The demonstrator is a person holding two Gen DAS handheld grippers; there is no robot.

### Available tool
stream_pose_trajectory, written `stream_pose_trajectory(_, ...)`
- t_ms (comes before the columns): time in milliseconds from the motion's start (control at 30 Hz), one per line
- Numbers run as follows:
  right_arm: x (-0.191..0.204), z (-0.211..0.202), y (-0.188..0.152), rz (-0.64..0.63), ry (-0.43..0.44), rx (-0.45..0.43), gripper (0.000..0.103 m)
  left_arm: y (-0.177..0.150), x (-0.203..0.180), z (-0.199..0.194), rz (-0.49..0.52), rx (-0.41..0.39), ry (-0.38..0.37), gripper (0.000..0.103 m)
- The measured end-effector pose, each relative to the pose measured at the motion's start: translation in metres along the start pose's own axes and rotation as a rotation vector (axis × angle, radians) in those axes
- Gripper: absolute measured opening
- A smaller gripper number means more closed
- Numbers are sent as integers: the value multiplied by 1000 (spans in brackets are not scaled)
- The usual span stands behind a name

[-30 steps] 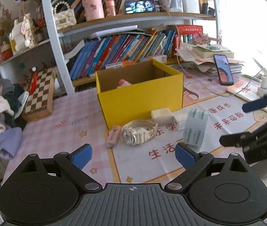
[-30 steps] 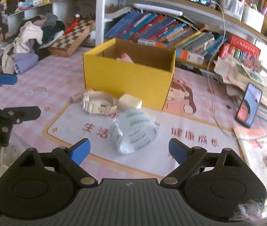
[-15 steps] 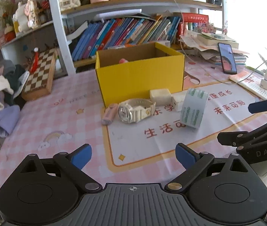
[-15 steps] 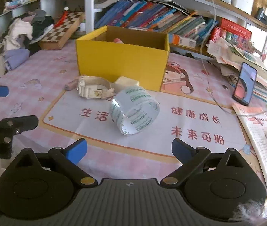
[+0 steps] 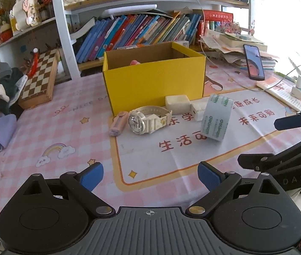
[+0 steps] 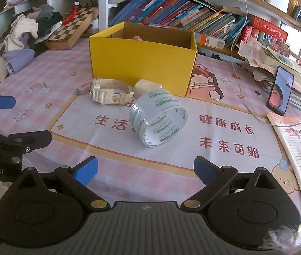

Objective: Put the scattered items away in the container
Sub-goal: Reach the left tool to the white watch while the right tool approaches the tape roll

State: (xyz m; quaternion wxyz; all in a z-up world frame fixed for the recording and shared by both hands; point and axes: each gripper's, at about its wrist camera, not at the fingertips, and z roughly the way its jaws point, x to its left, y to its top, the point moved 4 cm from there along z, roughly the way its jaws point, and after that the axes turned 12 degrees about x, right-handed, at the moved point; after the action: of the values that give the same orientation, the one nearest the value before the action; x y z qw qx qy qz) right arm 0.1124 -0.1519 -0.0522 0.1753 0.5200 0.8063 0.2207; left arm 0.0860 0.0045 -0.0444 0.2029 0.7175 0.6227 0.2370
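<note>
Both the left tool (image 5: pixel 150 175) and right tool (image 6: pixel 145 169) are hanging spread and empty. Tape roll (image 6: pixel 158 119), watch (image 5: pixel 147 120) and eraser (image 5: pixel 177 103) are lying before the yellow box (image 5: pixel 154 85), chessboard (image 5: pixel 40 78) leaning nearby.

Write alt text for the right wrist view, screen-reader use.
A roll of clear tape stands on its edge on a printed table mat, directly ahead of the open, empty right gripper. Behind it, a white watch and a cream block lie before a yellow box.
</note>
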Motion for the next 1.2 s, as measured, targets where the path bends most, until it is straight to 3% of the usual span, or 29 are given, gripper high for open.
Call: stream_pose_trajectory(1200, -7, 32, 39, -45, -1, 40, 98, 27, 16, 34, -59, 29, 4, 97)
